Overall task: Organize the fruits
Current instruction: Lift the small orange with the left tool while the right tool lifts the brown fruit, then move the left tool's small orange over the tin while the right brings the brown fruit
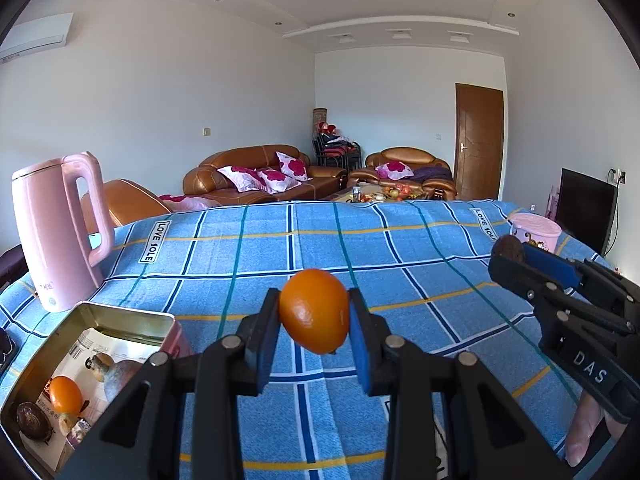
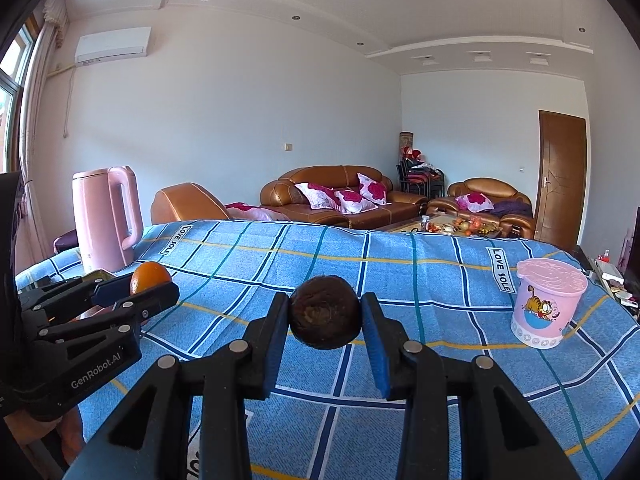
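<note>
From the left wrist view, the left gripper (image 1: 314, 316) is clenched on an orange (image 1: 314, 311), its blue pads pressing the fruit from both sides and holding it clear above the blue checked cloth (image 1: 280, 252). Down at the lower left an open metal tin (image 1: 132, 317) rests on the cloth, holding a second orange (image 1: 65, 395), a dark brown fruit (image 1: 34, 420) and some printed paper (other small items there are hard to make out). A pink kettle (image 1: 56, 232) stands upright just behind the tin. At the right edge the right gripper (image 1: 516, 258) reaches in from the side, gripping a dark brown round fruit (image 1: 510, 247), with a pink cup (image 1: 536, 232) just beyond it

From the right wrist view, the right gripper (image 2: 326, 318) grasps the dark brown round fruit (image 2: 325, 312) between its blue pads, above the cloth (image 2: 400, 264). The left gripper (image 2: 136, 290) shows at the left with the orange (image 2: 150, 276) caught in its tips. The pink kettle (image 2: 106, 220) stands at the far left, and the pink cup (image 2: 546, 304), printed with a cartoon cat and closed by a lid, sits upright on the cloth to the right, well apart from the held fruit
</note>
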`<state>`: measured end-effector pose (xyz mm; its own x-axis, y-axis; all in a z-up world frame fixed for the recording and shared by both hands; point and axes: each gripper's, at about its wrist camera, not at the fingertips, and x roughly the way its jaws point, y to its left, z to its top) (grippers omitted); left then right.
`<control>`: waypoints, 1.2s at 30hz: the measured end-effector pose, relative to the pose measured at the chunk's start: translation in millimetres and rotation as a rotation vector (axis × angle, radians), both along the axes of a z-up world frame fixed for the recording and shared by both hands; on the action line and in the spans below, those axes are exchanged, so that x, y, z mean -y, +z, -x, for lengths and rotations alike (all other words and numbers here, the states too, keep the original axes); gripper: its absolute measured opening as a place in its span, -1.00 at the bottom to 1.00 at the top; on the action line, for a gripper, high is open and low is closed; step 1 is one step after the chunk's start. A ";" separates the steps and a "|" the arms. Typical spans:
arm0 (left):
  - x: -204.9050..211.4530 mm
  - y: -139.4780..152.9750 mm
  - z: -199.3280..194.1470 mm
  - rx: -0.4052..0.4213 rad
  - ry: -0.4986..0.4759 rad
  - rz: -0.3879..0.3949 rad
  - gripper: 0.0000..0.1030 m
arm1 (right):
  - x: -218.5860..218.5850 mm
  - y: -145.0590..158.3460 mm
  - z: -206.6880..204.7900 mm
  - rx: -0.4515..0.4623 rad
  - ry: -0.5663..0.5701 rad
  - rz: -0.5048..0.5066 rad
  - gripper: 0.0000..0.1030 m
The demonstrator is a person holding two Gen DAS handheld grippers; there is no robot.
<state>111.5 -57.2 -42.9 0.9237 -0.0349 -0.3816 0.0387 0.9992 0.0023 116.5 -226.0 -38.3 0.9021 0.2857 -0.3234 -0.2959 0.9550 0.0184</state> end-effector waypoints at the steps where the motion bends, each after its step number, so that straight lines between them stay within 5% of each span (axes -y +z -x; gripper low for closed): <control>1: -2.8 -0.2 1.8 -0.001 0.003 0.002 -0.34 | -1.3 0.1 1.4 0.000 0.003 -0.002 -0.25; 36: -77.5 0.3 47.3 0.012 0.108 0.033 -0.34 | -83.1 9.4 36.1 0.003 0.186 -0.017 -0.25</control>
